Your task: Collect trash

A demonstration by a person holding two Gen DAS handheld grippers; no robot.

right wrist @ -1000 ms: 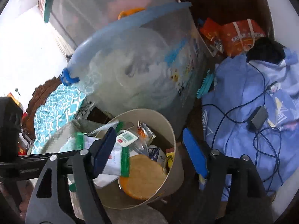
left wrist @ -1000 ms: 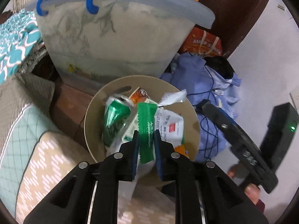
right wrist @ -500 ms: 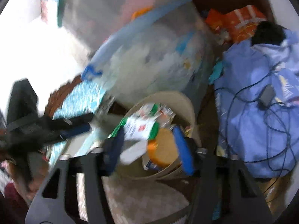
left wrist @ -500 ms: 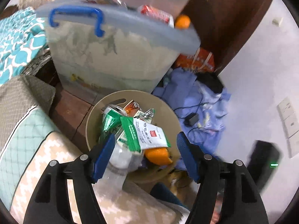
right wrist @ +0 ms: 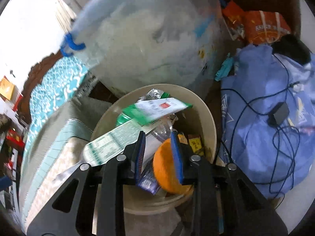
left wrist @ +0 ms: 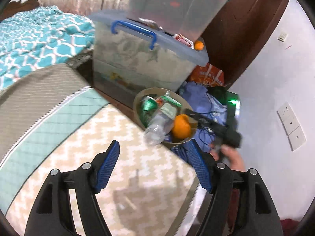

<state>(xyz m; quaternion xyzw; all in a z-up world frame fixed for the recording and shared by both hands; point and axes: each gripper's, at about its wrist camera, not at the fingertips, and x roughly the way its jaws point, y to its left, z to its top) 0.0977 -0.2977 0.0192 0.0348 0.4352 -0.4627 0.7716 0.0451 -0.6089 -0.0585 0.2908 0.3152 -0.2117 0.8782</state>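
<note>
Presently the trash bin [left wrist: 137, 106], a round beige tub, stands on the floor between the mattress edge [left wrist: 126, 157] and a heap of blue clothing [right wrist: 261, 102], in front of a translucent storage box [left wrist: 137, 68]. It is heaped above the rim: green can [left wrist: 146, 106], green-and-white wrapper [right wrist: 157, 108], crushed clear bottle [left wrist: 157, 125], orange peel [left wrist: 181, 126].

Key relation: from the left gripper [left wrist: 152, 165] the bin lies ahead and slightly to the right, well apart, beyond the mattress corner. The right gripper [right wrist: 157, 153] is far nearer; it sits directly over the bin's near side. The bottle's long axis runs from the bin centre out over the rim toward the mattress.

Left gripper: jaws spread wide, nothing between them, hovering above the patterned mattress cover.

Right gripper: jaws narrowed to a small gap, not fully together. Bottle and peel show through that gap, but whether the pads press on anything cannot be told; blur and overlap hide contact.

Judgement: the bin looks nearly full. Any next piece would need to go on the far, lower side, or the overhanging bottle may tip out.
</note>
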